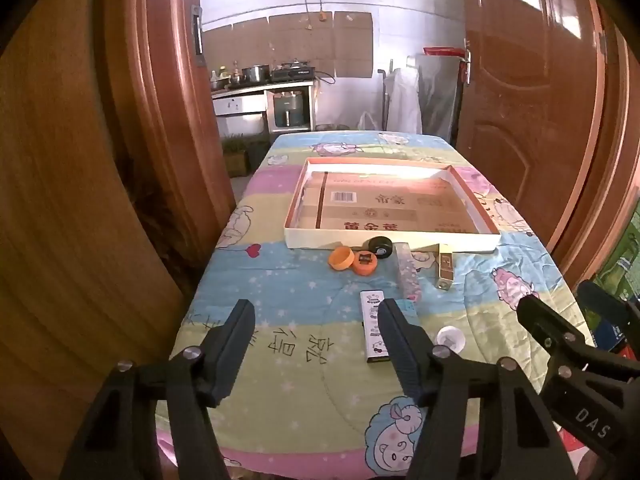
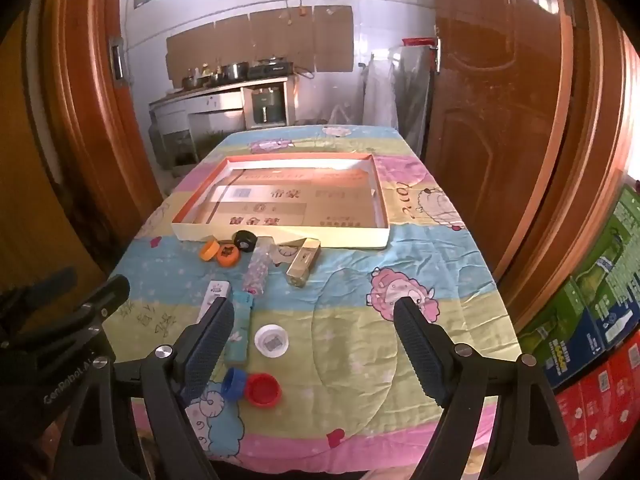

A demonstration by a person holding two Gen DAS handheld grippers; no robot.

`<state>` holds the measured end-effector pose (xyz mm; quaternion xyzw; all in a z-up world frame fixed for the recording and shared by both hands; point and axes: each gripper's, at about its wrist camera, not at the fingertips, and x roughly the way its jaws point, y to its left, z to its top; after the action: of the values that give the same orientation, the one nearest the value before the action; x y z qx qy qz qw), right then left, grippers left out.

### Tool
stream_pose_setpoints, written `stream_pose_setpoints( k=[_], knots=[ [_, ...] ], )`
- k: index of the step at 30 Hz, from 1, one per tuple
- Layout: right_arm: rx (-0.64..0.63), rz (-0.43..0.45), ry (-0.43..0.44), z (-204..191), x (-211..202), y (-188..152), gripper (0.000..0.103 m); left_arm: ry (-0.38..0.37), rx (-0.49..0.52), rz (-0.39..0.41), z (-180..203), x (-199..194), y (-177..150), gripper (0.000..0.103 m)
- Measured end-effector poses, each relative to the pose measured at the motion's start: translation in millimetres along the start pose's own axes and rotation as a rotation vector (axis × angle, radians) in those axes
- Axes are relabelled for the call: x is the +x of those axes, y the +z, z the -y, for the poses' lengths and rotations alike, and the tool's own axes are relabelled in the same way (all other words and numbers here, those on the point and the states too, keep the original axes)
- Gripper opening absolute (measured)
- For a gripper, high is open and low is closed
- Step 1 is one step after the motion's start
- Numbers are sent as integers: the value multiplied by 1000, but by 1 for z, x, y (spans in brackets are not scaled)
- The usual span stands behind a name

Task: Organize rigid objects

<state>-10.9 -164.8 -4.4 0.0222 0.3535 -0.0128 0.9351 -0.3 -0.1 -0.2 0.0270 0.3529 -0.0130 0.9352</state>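
A shallow cardboard tray (image 1: 390,242) (image 2: 280,238) lies mid-table on a cartoon quilt. In front of it sit two orange caps (image 1: 341,258) (image 2: 209,249), a black ring (image 1: 380,247) (image 2: 245,239), a clear patterned tube (image 1: 409,276) (image 2: 258,270) and a gold bar-shaped box (image 1: 445,270) (image 2: 304,265). Nearer lie a white flat box (image 1: 374,326) (image 2: 214,294), a teal box (image 2: 240,328), a white round lid (image 1: 450,338) (image 2: 271,340), a blue cap (image 2: 234,383) and a red cap (image 2: 263,389). My left gripper (image 1: 316,306) and right gripper (image 2: 312,306) hover open over the near table edge, holding nothing.
Brown wooden doors (image 1: 528,100) (image 2: 496,120) flank the table on both sides. Stacked green, blue and red cartons (image 2: 592,312) stand at the right. A kitchen counter with pots (image 1: 260,80) lies beyond the table's far end.
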Motion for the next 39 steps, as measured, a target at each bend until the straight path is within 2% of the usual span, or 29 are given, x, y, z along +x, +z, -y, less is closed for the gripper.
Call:
stream_pose_setpoints(
  k=[6,18,39],
  knots=[
    [-6,8,-3,0,-2,0,83,12,11,9,5,-4,-1,61],
    [-5,5,1,-1,-1,0,83,-14,2,10,4,-3,2,57],
    [-2,13,7,2,-4,-1,83,1,-7,17,0,-6,4,57]
  ],
)
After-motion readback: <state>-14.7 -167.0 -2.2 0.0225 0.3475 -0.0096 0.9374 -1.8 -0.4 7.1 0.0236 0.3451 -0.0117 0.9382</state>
